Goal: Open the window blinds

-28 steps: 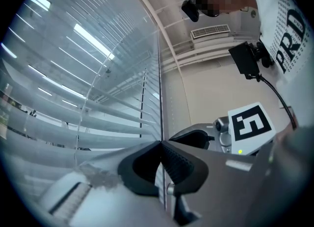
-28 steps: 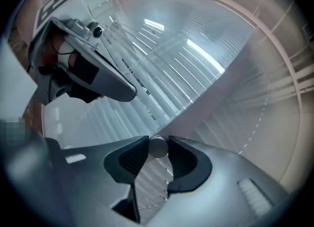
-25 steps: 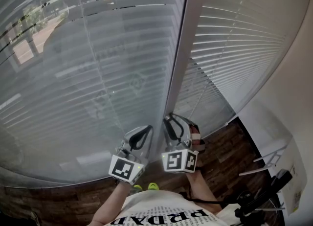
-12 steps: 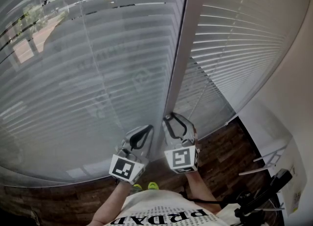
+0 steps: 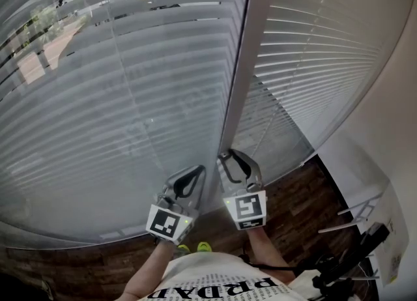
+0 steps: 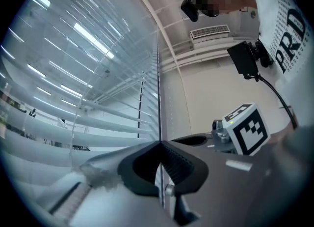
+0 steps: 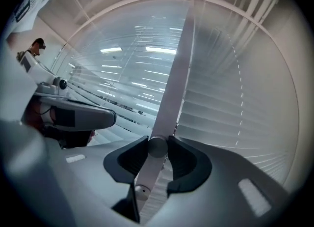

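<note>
At the lower end of the frame [image 5: 244, 52] between the two blinds, both grippers sit side by side, nearly touching. The left blind [image 5: 130, 98] fills the window's left part; its slats are tilted enough that the outdoors shows between them at the upper left corner. The right blind [image 5: 313, 65] hangs on the frame's other side, its slats lying flatter and paler.

The right gripper [image 5: 228, 159] points up along the frame. In its own view the right gripper [image 7: 157, 145] is clamped on a round grey wand [image 7: 157, 148], which sits squarely between the two black pads and lines up with the frame above.

The left gripper [image 5: 195, 171] is just left of the frame's lower end. In its own view the left gripper [image 6: 159, 143] has its tips pressed together; a thin line rises from them, and I cannot tell whether it is a cord or the frame's edge.

Dark wood floor [image 5: 300, 208] shows below the window's lower right corner.
</note>
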A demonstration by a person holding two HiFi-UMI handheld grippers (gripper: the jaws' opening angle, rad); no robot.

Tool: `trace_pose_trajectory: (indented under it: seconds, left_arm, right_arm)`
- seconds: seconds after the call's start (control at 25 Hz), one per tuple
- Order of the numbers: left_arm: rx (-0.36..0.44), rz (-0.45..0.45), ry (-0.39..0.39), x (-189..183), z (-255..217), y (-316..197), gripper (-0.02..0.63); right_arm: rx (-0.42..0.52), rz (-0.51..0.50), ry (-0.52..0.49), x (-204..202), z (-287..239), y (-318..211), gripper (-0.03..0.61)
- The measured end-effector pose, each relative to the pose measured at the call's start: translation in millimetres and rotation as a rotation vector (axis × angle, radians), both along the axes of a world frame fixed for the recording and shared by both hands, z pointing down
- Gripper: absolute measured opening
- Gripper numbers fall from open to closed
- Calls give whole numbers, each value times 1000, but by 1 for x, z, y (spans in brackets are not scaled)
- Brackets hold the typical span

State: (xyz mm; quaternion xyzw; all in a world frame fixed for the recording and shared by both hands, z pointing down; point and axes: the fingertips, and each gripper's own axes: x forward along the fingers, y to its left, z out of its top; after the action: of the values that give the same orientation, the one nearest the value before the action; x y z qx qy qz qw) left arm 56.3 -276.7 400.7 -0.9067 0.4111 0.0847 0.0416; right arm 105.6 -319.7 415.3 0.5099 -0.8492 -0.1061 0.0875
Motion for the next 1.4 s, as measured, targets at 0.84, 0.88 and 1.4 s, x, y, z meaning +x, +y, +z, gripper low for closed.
trace_pose_trajectory:
  seconds: [0.84, 0.88, 1.4]
  left_arm:
    - [3, -7, -2, -6, -1, -1, -8]
    - [5, -8, -2, -7, -2, -2, -8]
    - [2, -2, -3, -7, -1, -3, -8]
  right_arm:
    - [-127, -16, -405, 9, 3, -3, 130]
    - [-128, -16, -405, 9, 3, -3, 130]
    - [-84, -1, -132, 5, 5, -2, 129]
